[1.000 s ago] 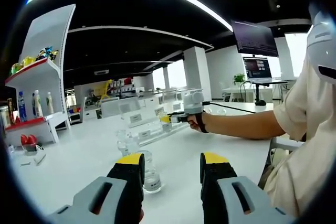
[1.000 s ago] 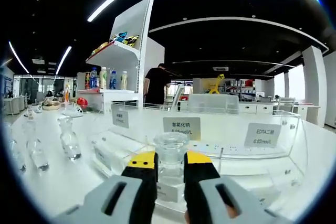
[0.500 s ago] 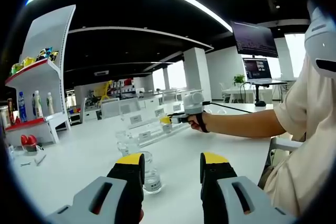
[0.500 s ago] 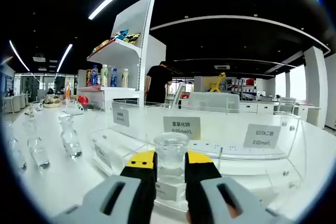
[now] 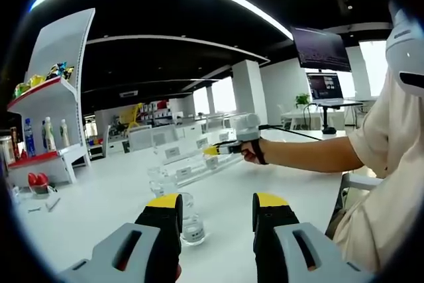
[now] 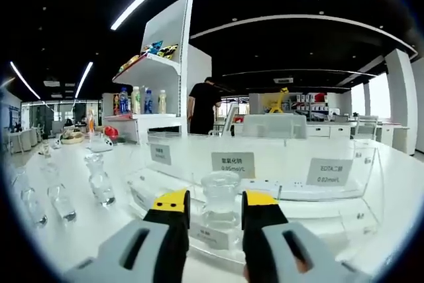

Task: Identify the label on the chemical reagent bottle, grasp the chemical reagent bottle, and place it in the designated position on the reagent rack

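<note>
My right gripper (image 6: 215,202) has its jaws apart on either side of a clear reagent bottle (image 6: 220,198) standing in the acrylic reagent rack (image 6: 344,193). My left gripper (image 5: 216,207) hovers spread over the white table (image 5: 99,197), beside another glass bottle (image 5: 191,220).

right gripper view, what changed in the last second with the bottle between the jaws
The right tool has opened: its jaws, which hugged the clear reagent bottle a second ago, now stand apart from it with gaps on both sides, so the bottle was let go on the clear reagent rack. The bottle stays in front of the middle label. The left tool stays open over the table, a small bottle beside its left jaw.
</note>
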### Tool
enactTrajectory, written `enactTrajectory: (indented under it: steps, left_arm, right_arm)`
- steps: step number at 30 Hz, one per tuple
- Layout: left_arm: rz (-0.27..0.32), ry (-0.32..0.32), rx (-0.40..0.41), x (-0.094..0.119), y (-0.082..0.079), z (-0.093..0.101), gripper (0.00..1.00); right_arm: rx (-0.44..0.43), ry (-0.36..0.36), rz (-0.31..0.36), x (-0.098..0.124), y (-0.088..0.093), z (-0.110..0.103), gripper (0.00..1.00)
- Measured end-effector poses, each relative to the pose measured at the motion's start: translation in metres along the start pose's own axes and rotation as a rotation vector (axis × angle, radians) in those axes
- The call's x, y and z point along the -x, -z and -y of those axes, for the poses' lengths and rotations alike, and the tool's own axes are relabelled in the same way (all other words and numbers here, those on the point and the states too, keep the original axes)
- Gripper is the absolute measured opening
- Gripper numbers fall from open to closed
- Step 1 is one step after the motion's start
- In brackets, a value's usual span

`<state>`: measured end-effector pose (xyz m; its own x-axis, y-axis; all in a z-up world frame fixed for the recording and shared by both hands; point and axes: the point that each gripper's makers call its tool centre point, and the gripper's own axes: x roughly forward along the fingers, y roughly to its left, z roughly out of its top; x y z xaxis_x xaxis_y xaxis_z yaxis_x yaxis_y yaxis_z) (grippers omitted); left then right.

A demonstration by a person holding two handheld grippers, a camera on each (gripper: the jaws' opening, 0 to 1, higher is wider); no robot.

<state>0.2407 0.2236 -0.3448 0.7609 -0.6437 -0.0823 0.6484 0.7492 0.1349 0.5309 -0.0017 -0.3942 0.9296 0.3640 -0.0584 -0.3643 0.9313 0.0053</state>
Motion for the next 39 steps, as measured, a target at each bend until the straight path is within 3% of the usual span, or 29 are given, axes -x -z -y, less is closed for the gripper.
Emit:
enactTrajectory:
  steps: [14, 25, 32, 39]
  left_arm:
    - [0.012, -0.018, -0.007, 0.005, -0.004, 0.000, 0.43]
    - [0.009, -0.019, -0.012, 0.002, -0.004, 0.005, 0.43]
    - [0.019, -0.030, -0.013, 0.004, -0.008, 0.005, 0.43]
    - [0.024, -0.035, -0.016, 0.008, -0.011, 0.006, 0.43]
  right_arm:
    - [0.003, 0.011, 0.041, 0.031, -0.012, 0.004, 0.31]
    - [0.004, 0.045, 0.078, 0.061, -0.024, 0.019, 0.30]
    - [0.081, 0.049, 0.055, 0.082, -0.025, 0.016, 0.31]
    - [0.123, 0.080, 0.073, 0.109, -0.029, 0.025, 0.31]
